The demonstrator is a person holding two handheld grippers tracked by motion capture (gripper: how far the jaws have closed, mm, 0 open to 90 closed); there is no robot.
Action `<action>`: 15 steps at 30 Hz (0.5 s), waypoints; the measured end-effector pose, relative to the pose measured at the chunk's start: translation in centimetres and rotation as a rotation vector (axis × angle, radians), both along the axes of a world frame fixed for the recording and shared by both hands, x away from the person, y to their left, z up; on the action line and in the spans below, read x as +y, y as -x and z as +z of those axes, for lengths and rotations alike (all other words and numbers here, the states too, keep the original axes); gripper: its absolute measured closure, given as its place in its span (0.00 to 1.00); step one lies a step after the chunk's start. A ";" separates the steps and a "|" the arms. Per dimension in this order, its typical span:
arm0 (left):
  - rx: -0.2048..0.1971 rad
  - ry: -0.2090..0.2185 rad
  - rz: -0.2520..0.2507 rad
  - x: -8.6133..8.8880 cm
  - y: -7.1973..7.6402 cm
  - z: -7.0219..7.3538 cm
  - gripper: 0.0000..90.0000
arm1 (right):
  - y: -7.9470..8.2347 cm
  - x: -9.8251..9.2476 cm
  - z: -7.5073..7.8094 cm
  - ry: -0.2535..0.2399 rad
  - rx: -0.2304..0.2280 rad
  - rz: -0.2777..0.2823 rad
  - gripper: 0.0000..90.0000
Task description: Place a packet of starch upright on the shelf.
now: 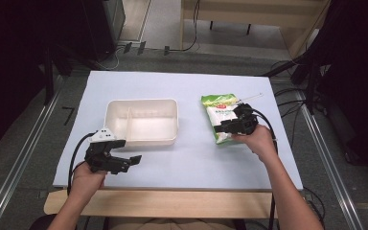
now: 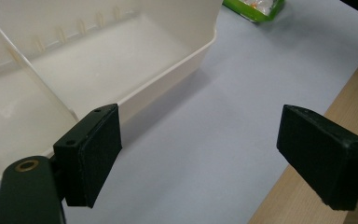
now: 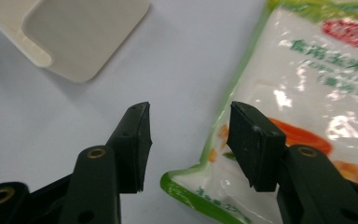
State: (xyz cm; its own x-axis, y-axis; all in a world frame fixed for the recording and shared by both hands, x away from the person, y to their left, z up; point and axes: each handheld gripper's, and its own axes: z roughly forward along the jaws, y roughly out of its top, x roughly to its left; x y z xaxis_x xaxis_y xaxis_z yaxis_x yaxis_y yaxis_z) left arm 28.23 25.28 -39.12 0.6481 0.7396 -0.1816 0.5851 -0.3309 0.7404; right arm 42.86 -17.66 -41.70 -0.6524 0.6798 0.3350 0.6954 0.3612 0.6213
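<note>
A green and white snack bag [image 1: 222,118] is seen lying flat on the table [image 1: 182,163], directly under the right gripper [image 1: 230,125], which is held over the bag's near half by the right hand [image 1: 258,140]. In the right gripper view, the right gripper [image 3: 189,144] is shown with its jaws parted; the bag [image 3: 303,107] is not pressed by either pad. One jaw is placed over the printed face of the bag, the other over bare table just beside the bag's green edge, so that the edge and the near corner of the bag lie below the gap between them. No contact between the pads and the bag can be made out. A white divided tray [image 1: 142,121] is found well apart from the right gripper, on its left-hand side in the high view, and one rounded corner of the tray [image 3: 74,37] is seen beyond the jaws in the right gripper view. The left gripper [image 1: 124,163] is held by the left hand [image 1: 88,178] near the front edge of the table, just in front of the tray's near left corner. In the left gripper view, the left gripper [image 2: 198,154] is shown with its jaws spread wide and nothing between them; the tray [image 2: 168,70] lies just beyond and beside one jaw, and a corner of the bag [image 2: 254,8] is visible far ahead.
</note>
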 end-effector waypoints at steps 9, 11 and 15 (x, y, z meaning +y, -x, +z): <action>-0.003 -0.013 0.006 0.1 0.2 0.0 0.16 | -1.1 -3.5 0.9 -0.017 -0.019 -0.112 0.53; -0.004 -0.012 0.006 0.2 0.3 0.0 0.16 | -1.4 -3.9 0.7 -0.002 -0.024 -0.129 0.52; -0.001 -0.015 0.016 0.5 0.7 0.0 0.16 | -2.4 -5.3 0.1 0.023 -0.017 -0.182 0.47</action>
State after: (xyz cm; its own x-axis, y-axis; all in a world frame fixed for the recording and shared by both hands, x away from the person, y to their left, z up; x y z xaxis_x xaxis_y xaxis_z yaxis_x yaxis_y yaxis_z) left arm 27.54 25.74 -39.16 0.6363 0.7526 -0.1693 0.5895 -0.3328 0.7360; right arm 45.28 -22.91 -41.57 -0.5236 0.7944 0.3078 0.7397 0.2447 0.6268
